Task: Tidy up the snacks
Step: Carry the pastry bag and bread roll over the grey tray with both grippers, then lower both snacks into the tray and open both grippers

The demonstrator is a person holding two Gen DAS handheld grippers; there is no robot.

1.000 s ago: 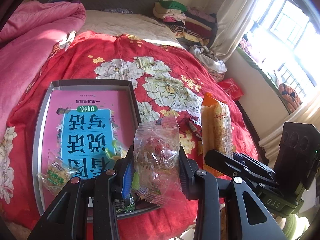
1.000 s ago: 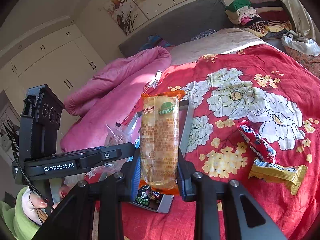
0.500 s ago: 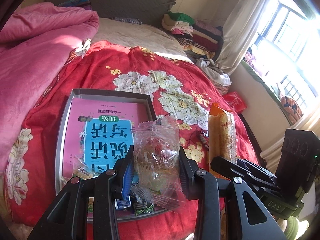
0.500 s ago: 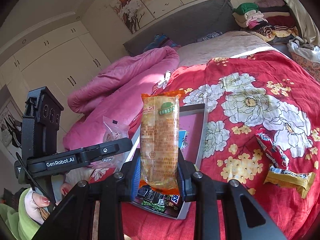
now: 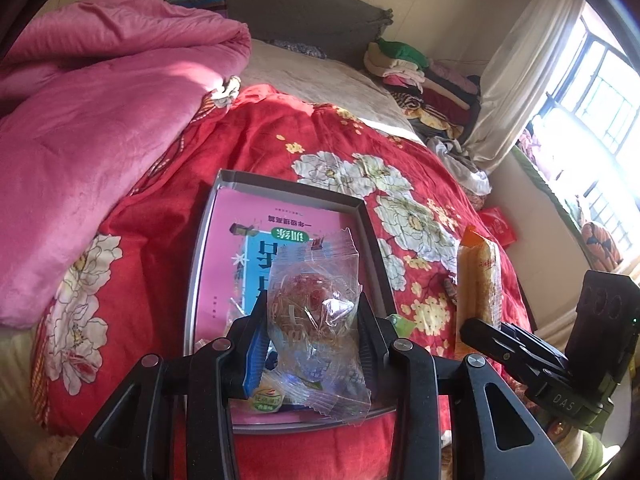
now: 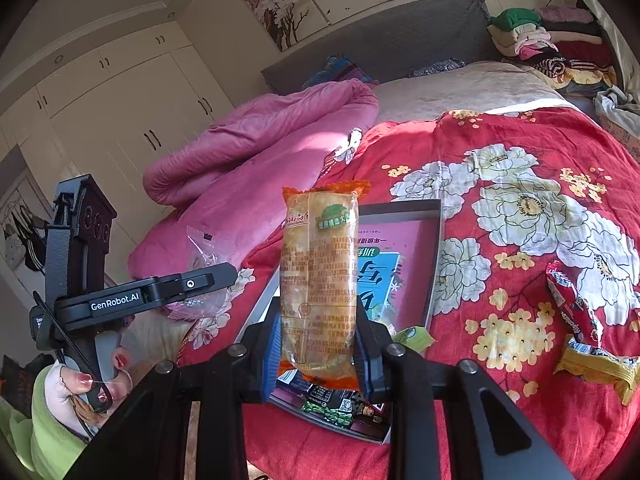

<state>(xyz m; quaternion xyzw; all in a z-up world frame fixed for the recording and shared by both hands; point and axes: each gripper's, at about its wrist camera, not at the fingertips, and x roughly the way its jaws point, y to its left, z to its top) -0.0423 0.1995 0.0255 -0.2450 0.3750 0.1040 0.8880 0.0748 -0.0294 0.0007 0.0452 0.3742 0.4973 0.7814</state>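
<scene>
Snacks are held in both tools above the near end of a bed covered by a red floral quilt point(image 5: 280, 148). A clear crinkled packet point(image 5: 316, 320) with a reddish treat inside is pinched upright by the left tool point(image 5: 314, 334), its blue-edged fingers point(image 5: 256, 340) pressed against the packet's sides. A long orange bread pack point(image 6: 318, 280) is pinched upright near its lower end by the right tool point(image 6: 318, 350), the pack standing tall between the fingers.

A grey tray point(image 5: 200, 264) is seen on the quilt beneath and beyond both tools, with a pink book point(image 5: 256, 220) bearing a blue panel laid flat in it. Small wrapped snacks are gathered at the tray's near end: a green-labelled one point(image 5: 266, 398) is seen under the left tool, and dark wrappers point(image 6: 332, 400) lie under the right tool. A green wrapper point(image 6: 412, 338) is seen at the tray's near right edge.

To the right on the quilt, well apart from the tray, a red pack point(image 6: 572, 304) and a yellow pack point(image 6: 600, 368) are lying close together, seemingly touching. A pink duvet point(image 5: 92, 120) is heaped on the left of the bed, and folded clothes point(image 5: 412, 68) are stacked at the far right by the curtain. In the right view, the left tool's handle is gripped by a hand point(image 6: 80, 384) with painted nails.
</scene>
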